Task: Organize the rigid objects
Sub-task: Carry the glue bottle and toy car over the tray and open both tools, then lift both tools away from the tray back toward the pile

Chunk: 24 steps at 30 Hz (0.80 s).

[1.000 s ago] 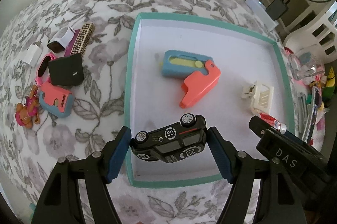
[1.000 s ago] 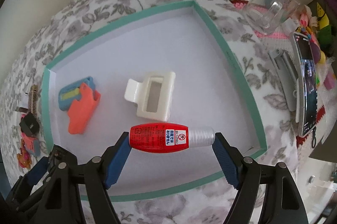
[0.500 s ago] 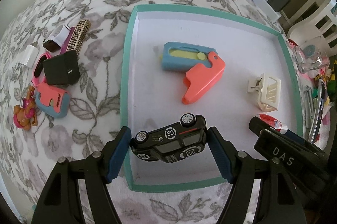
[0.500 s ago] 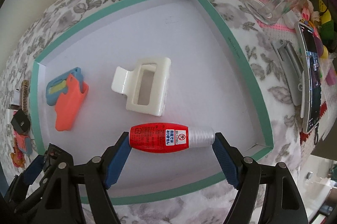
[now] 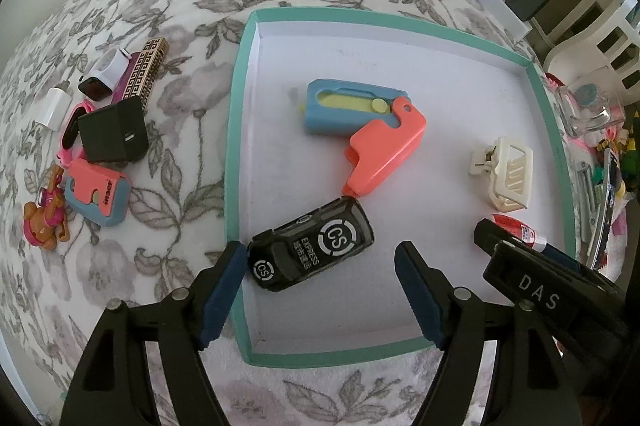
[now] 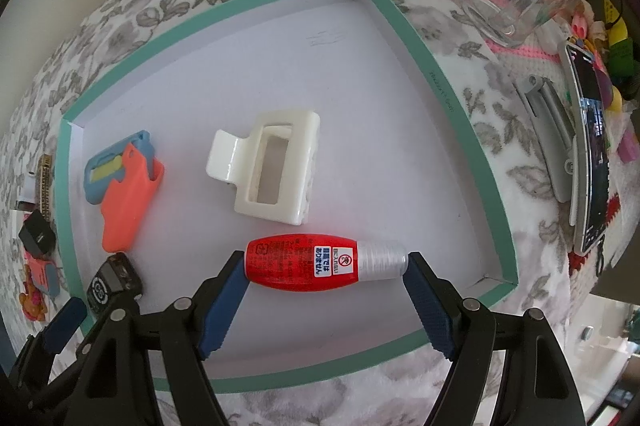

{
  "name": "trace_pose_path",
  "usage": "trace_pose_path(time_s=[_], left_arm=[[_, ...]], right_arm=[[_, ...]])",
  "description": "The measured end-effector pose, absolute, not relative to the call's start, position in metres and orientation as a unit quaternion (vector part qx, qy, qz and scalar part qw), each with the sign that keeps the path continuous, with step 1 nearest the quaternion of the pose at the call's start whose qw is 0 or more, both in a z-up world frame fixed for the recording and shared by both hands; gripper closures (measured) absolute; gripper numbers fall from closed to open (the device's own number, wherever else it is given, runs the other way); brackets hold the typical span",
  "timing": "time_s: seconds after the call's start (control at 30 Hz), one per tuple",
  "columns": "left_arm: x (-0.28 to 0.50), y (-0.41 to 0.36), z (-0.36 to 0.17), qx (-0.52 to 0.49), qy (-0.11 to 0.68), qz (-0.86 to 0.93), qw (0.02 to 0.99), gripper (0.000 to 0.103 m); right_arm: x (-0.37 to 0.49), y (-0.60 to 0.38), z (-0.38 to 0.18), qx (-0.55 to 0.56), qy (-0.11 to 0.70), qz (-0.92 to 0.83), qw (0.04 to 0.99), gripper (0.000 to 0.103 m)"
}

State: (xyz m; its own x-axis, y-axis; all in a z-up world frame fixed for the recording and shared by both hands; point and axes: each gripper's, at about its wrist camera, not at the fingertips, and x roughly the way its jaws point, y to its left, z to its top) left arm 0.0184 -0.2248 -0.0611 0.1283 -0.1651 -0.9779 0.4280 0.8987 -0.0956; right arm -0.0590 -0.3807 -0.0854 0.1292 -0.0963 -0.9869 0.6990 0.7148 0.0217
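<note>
A grey-and-white floral blanket covers the surface, with a plain wall behind and white furniture at the far right. One teal-rimmed tray lies on it holding four things: one blue-and-coral toy, one cream hair clip, one black toy car and one red bottle. Half a second earlier the car hung clamped in the left hand-held gripper; now it lies on the tray floor, touching the coral toy, and the jaws stand apart. The right hand-held gripper remains clamped on the bottle above the tray floor.
</note>
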Motion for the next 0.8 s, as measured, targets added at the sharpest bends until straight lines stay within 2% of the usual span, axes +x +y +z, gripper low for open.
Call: trace_pose_path(time_s=[0.2,0.3,0.43,0.53,0.6,0.63,0.67,0.8], left_arm=[[0.017,-0.225,-0.058,0.096,0.627,-0.204,0.745,0.021],[0.017,-0.224,-0.054,0.089,0.623,-0.208,0.749,0.017],[0.017,-0.220,-0.047,0.096,0.609,-0.202,0.761,0.007],[0.018,-0.218,-0.042,0.091,0.604,-0.202,0.765,0.005],[0.021,-0.214,-0.040,0.088,0.601,-0.197,0.769,0.005],[0.021,-0.213,-0.040,0.089,0.600,-0.193,0.771,0.005],[0.022,-0.211,-0.040,0.091,0.598,-0.186,0.774,0.005],[0.029,-0.203,-0.043,0.093,0.593,-0.153,0.785,0.005]], right_arm=[[-0.061,-0.380,-0.079,0.254,0.590,-0.286,0.711,0.021],[-0.062,-0.382,-0.071,0.251,0.580,-0.293,0.717,0.018],[-0.064,-0.384,-0.063,0.256,0.568,-0.295,0.724,0.017],[-0.062,-0.383,-0.061,0.256,0.565,-0.290,0.729,0.017],[-0.062,-0.383,-0.061,0.252,0.563,-0.289,0.732,0.012],[-0.061,-0.383,-0.060,0.250,0.561,-0.290,0.734,0.004],[-0.061,-0.382,-0.060,0.249,0.559,-0.291,0.736,0.001],[-0.061,-0.384,-0.054,0.245,0.548,-0.295,0.744,0.000]])
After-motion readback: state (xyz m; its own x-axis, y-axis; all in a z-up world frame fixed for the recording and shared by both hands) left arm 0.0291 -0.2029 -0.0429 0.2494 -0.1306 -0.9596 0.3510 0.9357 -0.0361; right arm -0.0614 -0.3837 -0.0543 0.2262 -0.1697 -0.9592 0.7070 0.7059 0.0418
